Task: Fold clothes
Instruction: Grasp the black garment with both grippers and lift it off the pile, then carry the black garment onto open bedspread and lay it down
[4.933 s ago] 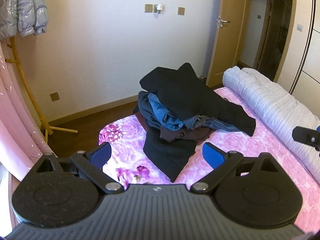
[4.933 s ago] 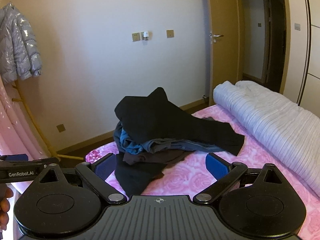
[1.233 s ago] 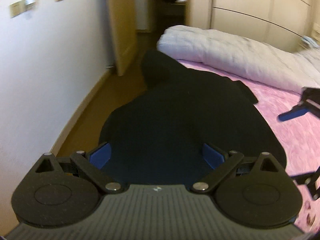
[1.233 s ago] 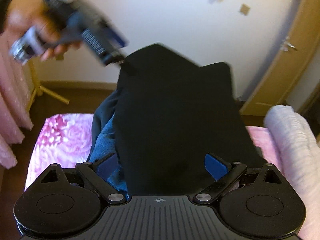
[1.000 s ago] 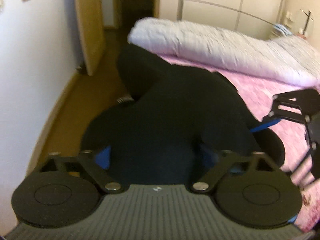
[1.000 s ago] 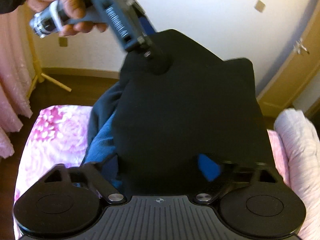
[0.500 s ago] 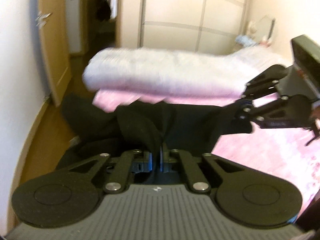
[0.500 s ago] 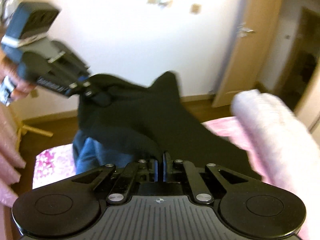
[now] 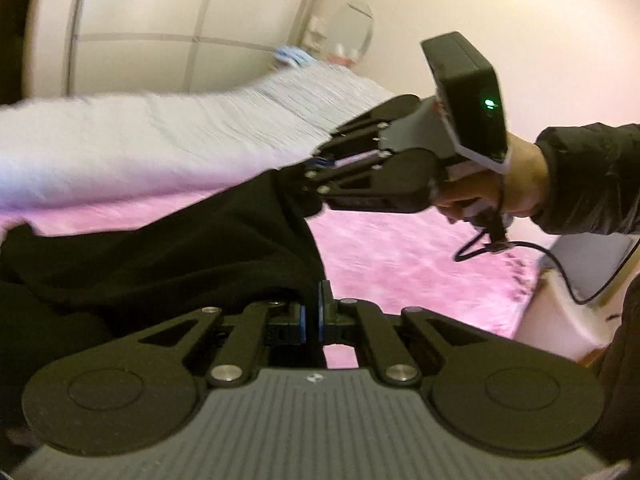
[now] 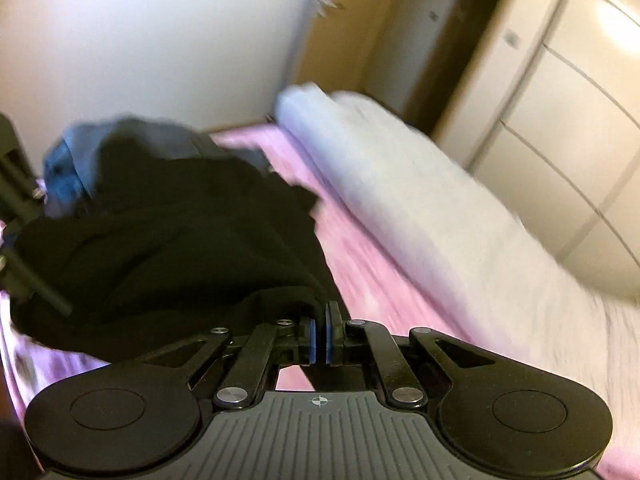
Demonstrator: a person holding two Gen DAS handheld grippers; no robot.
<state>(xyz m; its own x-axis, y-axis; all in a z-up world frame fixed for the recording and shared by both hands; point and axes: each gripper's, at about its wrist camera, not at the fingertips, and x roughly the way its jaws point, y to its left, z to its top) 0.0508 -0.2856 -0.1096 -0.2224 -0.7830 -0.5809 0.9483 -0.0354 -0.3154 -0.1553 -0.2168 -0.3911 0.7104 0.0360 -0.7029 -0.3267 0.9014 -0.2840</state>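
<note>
A black garment (image 9: 168, 248) hangs stretched between my two grippers above the pink bed. My left gripper (image 9: 312, 314) is shut on one edge of it. My right gripper (image 10: 319, 330) is shut on another edge of the garment (image 10: 168, 240), and it also shows in the left wrist view (image 9: 316, 168), held in a hand at the upper right, pinching the cloth. The rest of the clothes pile, a blue and grey heap (image 10: 76, 156), lies behind the black garment. Both views are blurred by motion.
The bed has a pink flowered sheet (image 9: 420, 256). A rolled white quilt (image 10: 420, 200) lies along its far side. Wardrobe doors (image 10: 580, 92) stand behind the quilt and a wooden door (image 10: 332, 28) is at the back. A cable (image 9: 532, 248) hangs from the right gripper.
Both grippers went from open over the pile to shut on the black garment. They have lifted it and swung it away from the pile toward the open pink sheet.
</note>
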